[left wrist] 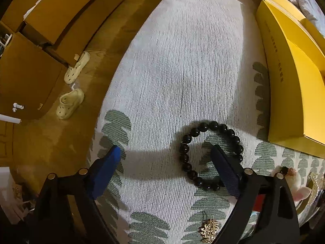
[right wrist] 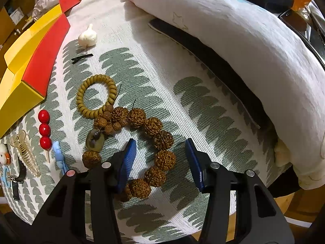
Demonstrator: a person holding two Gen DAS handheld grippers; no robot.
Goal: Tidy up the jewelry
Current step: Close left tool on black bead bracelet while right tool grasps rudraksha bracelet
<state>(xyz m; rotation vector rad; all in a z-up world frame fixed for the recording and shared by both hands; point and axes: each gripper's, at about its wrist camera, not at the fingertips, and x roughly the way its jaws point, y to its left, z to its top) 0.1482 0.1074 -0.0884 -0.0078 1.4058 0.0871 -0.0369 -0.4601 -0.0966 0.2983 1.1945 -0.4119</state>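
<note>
In the left wrist view a black bead bracelet (left wrist: 183,148) lies flat on the white and green patterned cloth (left wrist: 182,71). My left gripper (left wrist: 165,149) points down over it, open wide. Its right finger (left wrist: 223,166) sits inside the ring, and the ring's left side lies between the fingers, untouched. In the right wrist view a bracelet of large rough brown seed beads (right wrist: 154,126) lies on the same cloth. My right gripper (right wrist: 160,141) straddles the ring's right side: the left finger (right wrist: 127,162) is inside the loop, the right finger (right wrist: 195,162) outside with a gap. It is open.
An open yellow box (left wrist: 294,81) stands at the right of the black bracelet; a gold hair clip (left wrist: 209,229) lies near it. Left of the brown beads lie an olive coil hair tie (right wrist: 96,95), a red bead pick (right wrist: 44,130), a clear claw clip (right wrist: 24,152) and a white bedcover (right wrist: 243,40).
</note>
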